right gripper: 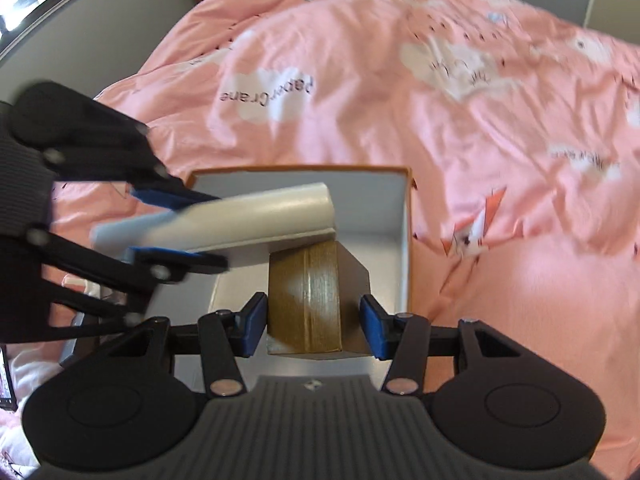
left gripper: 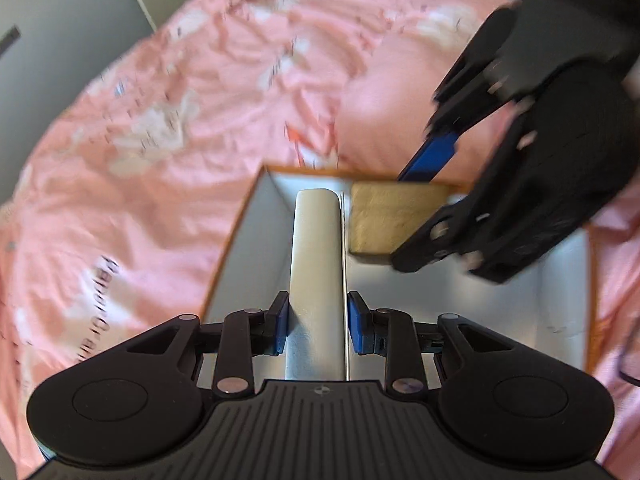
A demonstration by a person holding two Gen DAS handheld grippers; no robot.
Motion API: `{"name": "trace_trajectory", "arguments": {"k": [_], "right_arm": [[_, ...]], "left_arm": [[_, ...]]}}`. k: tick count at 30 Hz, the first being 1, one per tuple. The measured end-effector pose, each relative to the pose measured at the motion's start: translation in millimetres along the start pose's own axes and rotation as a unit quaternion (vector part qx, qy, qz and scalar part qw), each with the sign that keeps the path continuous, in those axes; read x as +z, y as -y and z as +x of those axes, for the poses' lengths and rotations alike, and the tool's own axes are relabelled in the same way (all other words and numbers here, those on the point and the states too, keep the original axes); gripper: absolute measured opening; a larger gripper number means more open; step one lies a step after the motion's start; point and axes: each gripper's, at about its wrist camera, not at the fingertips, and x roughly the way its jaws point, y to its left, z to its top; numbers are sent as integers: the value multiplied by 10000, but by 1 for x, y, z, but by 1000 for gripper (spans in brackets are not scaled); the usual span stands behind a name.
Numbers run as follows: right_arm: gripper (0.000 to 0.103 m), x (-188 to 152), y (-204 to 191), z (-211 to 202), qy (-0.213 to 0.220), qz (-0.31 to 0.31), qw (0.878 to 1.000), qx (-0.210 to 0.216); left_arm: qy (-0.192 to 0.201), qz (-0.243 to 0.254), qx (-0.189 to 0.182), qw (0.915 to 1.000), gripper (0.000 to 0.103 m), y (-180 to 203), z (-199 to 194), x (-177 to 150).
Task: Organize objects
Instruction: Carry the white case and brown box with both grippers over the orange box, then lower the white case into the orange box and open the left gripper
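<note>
Holding a pale cylinder (left gripper: 316,264) at centre frame, my left gripper (left gripper: 318,320) has both blue pads against its sides, over the white interior of the orange-edged box (left gripper: 240,216) on the pink bedspread (left gripper: 160,120). Right of it, my right gripper (right gripper: 314,326) stands narrowly apart around the brown box (right gripper: 304,300); whether its pads touch I cannot tell.

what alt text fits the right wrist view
The right gripper straddles a brown block inside an orange-rimmed box on a pink bedspread. From the left, the left gripper holds a white tube over the box.
</note>
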Motion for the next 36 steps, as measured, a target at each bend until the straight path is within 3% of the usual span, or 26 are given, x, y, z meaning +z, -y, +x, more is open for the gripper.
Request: {"name": "trace_trajectory", "arguments": {"k": [11,18,21,26,36], "right_arm": [[52,-2,11,37,-203,112,9995,215],[52,-7,9,51,-319,49,9995,56],[52,-9,6,51,-292,-103,9995,-75],[52,-12,7,49,-294,-183,9993,-162],[52,-9,7,45,-289,-414,9982,-308]], "left_arm": [[-379,93,-695,9968,34,-15,56,-17],[-695,223,-722,9947,33,-12,80,-32],[-689,238,-550,9958,35,-10,77,-31],[-635,715,-117,9953,44,-3,69,-31],[-718,1159,680,9883,38,-5,71,-29]]}}
